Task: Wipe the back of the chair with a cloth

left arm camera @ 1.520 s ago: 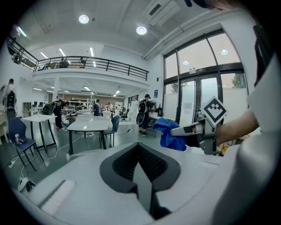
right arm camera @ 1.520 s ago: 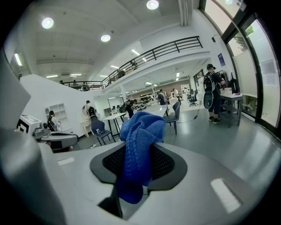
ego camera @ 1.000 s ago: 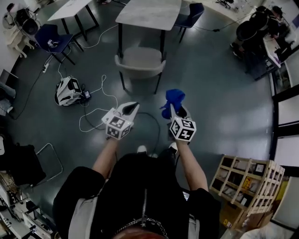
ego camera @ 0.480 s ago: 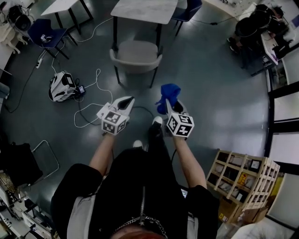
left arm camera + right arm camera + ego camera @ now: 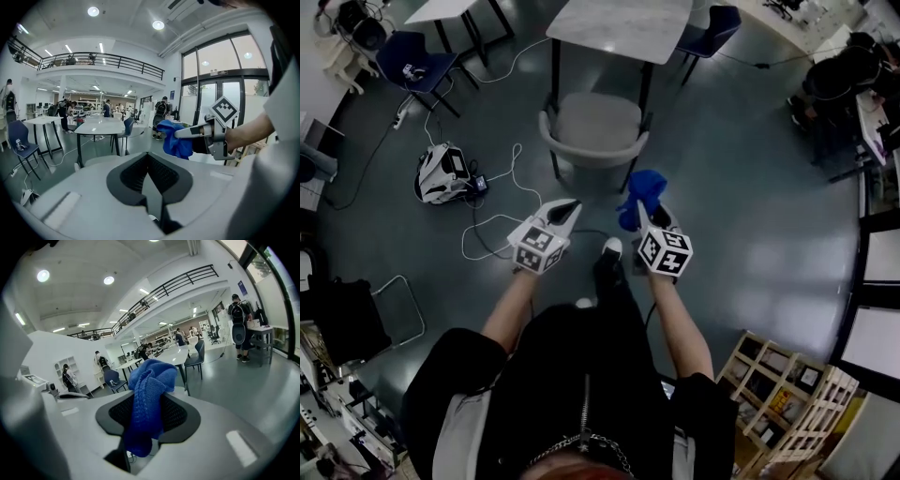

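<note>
Now the right tool [image 5: 647, 214] clamps the blue cloth [image 5: 644, 190]; the left tool [image 5: 566, 212] is closed, empty. The chair back [image 5: 592, 159] lies at 12 o'clock, spanning 9-to-3, nearer the right tool.

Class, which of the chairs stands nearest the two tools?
The grey chair at the pale table, directly ahead; the blue chairs stand farther off.

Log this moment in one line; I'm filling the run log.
left gripper: shut, empty | right gripper: shut on cloth | chair: ahead, apart from cloth
</note>
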`<state>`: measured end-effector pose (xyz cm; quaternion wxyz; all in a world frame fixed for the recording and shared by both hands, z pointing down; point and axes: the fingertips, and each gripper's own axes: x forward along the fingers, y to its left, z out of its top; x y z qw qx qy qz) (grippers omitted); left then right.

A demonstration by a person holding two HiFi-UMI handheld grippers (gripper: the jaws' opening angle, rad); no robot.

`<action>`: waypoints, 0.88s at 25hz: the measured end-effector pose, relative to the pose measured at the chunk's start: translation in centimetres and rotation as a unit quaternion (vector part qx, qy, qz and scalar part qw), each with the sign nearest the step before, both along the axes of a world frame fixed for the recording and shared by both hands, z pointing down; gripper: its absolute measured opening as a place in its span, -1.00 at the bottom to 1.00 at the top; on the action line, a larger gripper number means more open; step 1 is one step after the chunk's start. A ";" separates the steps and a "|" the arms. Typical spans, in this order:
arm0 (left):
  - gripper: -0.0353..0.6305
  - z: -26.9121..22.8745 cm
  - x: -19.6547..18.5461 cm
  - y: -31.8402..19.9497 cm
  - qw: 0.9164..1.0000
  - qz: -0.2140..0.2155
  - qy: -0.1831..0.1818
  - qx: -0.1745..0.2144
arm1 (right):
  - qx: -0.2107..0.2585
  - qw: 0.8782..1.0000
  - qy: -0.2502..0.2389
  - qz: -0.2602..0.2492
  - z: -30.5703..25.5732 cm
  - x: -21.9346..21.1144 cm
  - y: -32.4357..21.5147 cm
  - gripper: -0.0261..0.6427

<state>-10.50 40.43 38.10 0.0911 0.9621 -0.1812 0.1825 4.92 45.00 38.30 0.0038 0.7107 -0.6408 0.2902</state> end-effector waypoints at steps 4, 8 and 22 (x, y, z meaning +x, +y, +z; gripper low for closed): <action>-0.86 0.1 2.2 -3.8 1.000 -0.019 -0.009 -0.008 | 0.002 1.000 -0.012 -0.025 -0.2 2.1 -5.6 -0.49; -0.86 0.1 4.6 -8.2 0.999 -0.042 -0.016 -0.010 | 0.000 0.998 0.003 -0.061 -0.7 4.4 -11.6 -0.49; -0.86 2.9 5.2 -20.6 0.991 -0.119 -0.032 -0.042 | -0.034 0.989 -0.018 -0.141 2.7 5.5 -26.0 -0.48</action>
